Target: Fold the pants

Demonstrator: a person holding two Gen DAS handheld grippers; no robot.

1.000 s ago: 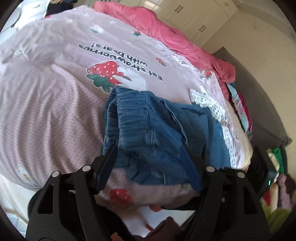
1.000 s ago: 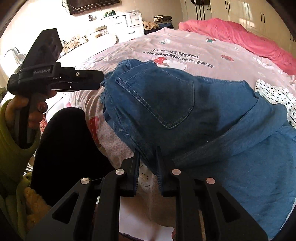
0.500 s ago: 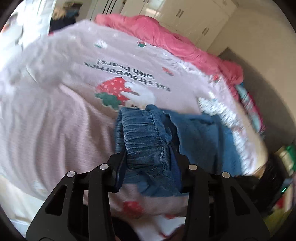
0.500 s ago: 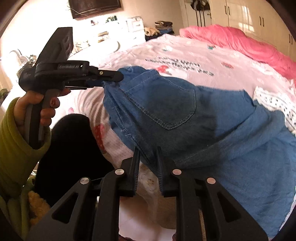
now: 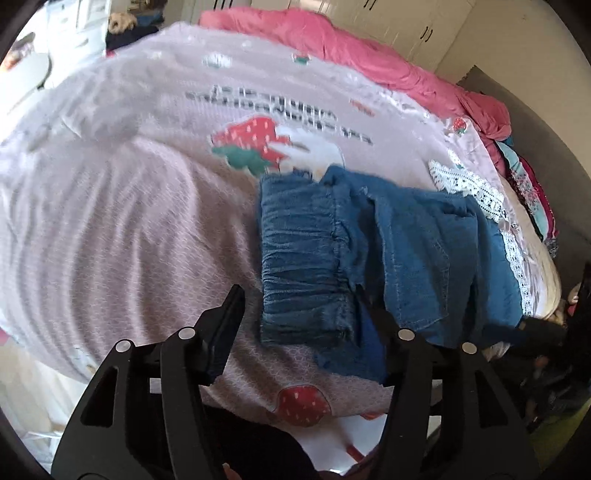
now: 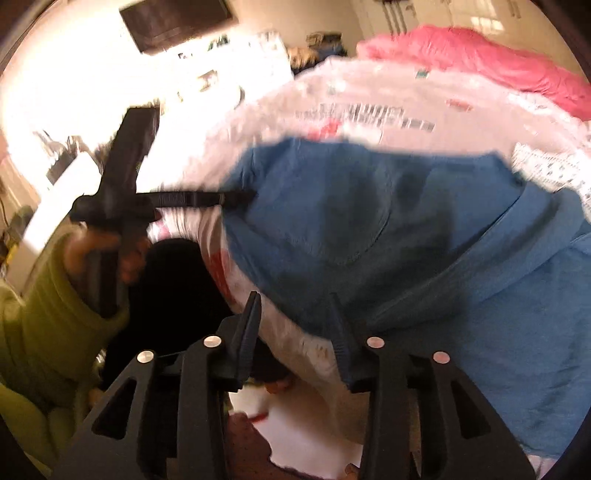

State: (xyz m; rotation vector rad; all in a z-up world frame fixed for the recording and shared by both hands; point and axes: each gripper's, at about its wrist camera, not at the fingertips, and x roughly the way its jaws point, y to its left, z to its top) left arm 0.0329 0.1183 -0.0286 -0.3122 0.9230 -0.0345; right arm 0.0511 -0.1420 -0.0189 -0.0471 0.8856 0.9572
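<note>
Blue denim pants (image 5: 413, 236) lie folded on the pink strawberry-print bedcover (image 5: 122, 206), their gathered elastic waistband (image 5: 303, 258) nearest me. My left gripper (image 5: 303, 299) straddles that waistband with its jaws opening; the left finger stands clear of the cloth and the right finger (image 5: 369, 314) rests against it. In the blurred right wrist view the pants (image 6: 388, 221) spread ahead with a back pocket up. My right gripper (image 6: 294, 310) sits at their near edge, jaws opening, with the denim hem just past the fingertips. The left gripper (image 6: 236, 195) shows there at the waist corner.
A pink duvet (image 5: 369, 48) lies bunched along the far side of the bed. White lace trim (image 5: 476, 192) borders the cover on the right, beside a stack of clothes (image 5: 535, 199). A hand in a green sleeve (image 6: 55, 295) holds the left gripper. A dark screen (image 6: 177, 22) hangs on the wall.
The left jaws, closed in around the waistband half a second ago, have spread again. The right jaws, shut on the denim edge before, have parted, and that view has lifted a little.
</note>
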